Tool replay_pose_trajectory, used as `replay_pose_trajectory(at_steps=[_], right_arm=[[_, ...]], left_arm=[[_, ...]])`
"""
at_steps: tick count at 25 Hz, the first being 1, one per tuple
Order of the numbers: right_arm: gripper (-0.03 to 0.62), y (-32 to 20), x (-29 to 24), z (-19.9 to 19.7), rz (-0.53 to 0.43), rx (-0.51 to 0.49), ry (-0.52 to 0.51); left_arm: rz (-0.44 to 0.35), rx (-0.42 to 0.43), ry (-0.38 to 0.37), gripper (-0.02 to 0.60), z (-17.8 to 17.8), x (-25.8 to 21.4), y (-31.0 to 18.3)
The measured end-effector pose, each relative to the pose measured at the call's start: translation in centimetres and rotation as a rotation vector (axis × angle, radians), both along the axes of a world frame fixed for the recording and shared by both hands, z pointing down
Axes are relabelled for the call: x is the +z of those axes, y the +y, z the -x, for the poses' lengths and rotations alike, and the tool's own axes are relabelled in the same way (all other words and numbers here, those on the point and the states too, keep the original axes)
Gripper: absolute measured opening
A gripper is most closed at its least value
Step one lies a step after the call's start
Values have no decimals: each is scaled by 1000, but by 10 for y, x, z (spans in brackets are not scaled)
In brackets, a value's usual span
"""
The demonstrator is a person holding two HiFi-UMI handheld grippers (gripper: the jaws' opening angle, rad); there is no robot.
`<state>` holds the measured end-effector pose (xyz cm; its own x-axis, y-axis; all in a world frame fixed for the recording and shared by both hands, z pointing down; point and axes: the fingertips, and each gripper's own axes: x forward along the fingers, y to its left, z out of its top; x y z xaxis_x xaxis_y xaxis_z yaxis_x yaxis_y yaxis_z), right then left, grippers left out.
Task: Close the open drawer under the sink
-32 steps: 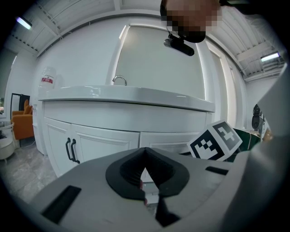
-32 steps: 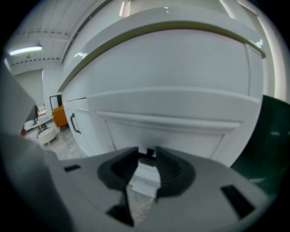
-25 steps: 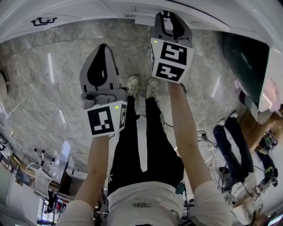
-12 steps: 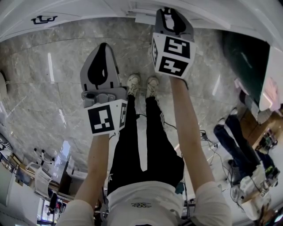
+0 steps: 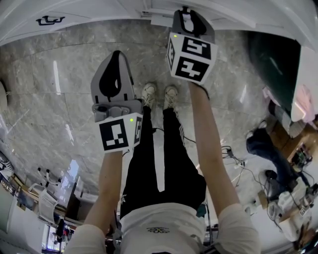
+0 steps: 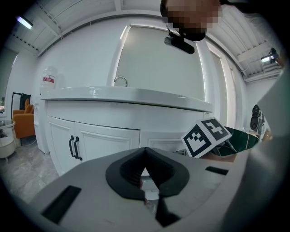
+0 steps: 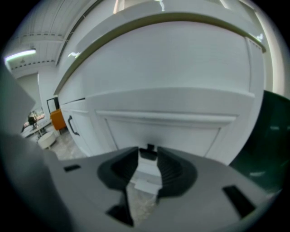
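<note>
In the right gripper view the white panelled drawer front (image 7: 167,131) under the sink fills the picture, close ahead. My right gripper (image 7: 148,152) points at it with its jaws apart; only the drawer's face and a small dark part show in the gap. Seen from the head view, the right gripper (image 5: 186,11) reaches the white cabinet (image 5: 99,15) at the top edge. My left gripper (image 5: 115,52) hangs lower left over the marble floor, its fingertips meeting and nothing between them. The left gripper (image 6: 145,149) faces the sink counter (image 6: 127,95) from farther back.
Cabinet doors with black handles (image 6: 74,147) stand left of the drawer. A faucet (image 6: 120,80) and a bottle (image 6: 49,79) sit on the counter. A dark green object (image 5: 276,64) stands at right. Another person (image 5: 266,144) and floor cables (image 5: 233,154) are right of my legs.
Both grippers keep almost still; the right one has edged slightly toward the cabinet. The person at the right edge has shifted and bent lower.
</note>
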<state>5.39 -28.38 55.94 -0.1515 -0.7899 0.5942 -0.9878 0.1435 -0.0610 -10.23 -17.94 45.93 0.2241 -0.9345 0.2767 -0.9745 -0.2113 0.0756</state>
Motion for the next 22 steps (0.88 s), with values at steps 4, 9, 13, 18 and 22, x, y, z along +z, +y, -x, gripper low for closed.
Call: replay_pose_trajectory(at_steps=[4,9,13,18,22], right_arm=[[140,17,1,-2,28,33,-62],[126,38,-12,2,4,43,-49],[114,42,-39,4,4,27,-26],[74,38,-112,-5,-83,56,-1],[53,42,-182,-13,-138,59,-22]], left_arm=[[1,-4,-1,18,2,0,9],[-8,-18,3,18,8,-10,14],[-36,-19,17,18,4,-38,13],[-110,-26,46,18,-1,-103,6],[-164,-37,72,18,-7,-177,6]])
